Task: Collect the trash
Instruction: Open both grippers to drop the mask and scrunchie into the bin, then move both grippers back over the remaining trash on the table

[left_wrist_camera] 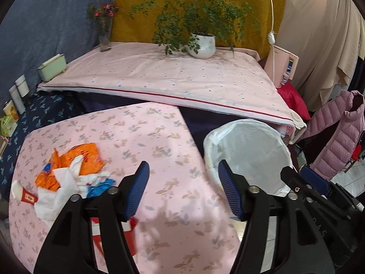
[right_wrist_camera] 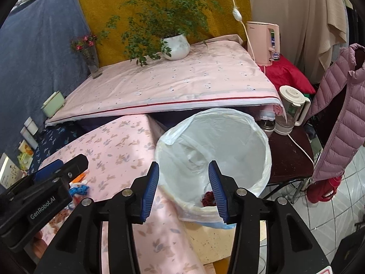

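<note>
Pink floral cloth (left_wrist_camera: 159, 141) covers the table; at its left lies the trash pile (left_wrist_camera: 68, 173) of wrappers and tissue. Left gripper (left_wrist_camera: 183, 189) hangs empty, jaws apart: swing it left, straddle one piece. Right gripper (right_wrist_camera: 183, 190), likewise spread, hovers over the lined bin (right_wrist_camera: 262, 141).

bin liner (right_wrist_camera: 228, 137): thin glossy translucent plastic | table (left_wrist_camera: 159, 137): matt floral cloth | wrapper (left_wrist_camera: 77, 159): shiny orange plastic | tissue (left_wrist_camera: 61, 189): rough white paper

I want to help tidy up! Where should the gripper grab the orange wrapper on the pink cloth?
Grab the orange wrapper by its raised far edge, coming down from above with the left gripper. It lies crumpled and mostly flat, and white tissue covers its near side.
</note>
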A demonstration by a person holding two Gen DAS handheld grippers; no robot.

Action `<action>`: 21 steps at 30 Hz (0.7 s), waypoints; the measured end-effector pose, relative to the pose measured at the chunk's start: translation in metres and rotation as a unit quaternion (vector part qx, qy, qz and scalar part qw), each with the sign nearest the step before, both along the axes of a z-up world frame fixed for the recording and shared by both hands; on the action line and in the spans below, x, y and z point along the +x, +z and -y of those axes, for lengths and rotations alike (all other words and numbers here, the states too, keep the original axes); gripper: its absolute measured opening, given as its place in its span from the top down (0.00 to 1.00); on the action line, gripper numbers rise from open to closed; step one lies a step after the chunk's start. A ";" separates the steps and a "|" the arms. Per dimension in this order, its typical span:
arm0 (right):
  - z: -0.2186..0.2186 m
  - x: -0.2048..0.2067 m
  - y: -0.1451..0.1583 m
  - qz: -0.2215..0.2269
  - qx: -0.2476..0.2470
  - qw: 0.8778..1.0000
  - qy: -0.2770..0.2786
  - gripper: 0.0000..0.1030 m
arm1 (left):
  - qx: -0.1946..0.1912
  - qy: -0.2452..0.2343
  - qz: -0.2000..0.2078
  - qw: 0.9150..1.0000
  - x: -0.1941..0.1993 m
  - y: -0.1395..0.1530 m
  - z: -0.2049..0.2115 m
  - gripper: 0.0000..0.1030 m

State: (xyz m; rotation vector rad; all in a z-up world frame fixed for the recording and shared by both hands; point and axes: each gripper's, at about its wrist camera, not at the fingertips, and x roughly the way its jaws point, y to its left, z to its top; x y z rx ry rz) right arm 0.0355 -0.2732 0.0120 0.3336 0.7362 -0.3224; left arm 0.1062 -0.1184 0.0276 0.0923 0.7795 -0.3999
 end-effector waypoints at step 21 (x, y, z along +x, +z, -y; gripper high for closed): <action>-0.117 0.007 -0.008 -0.019 -0.011 0.994 0.106 0.40 | 0.011 0.136 -0.032 0.990 -0.006 -0.032 -0.147 0.23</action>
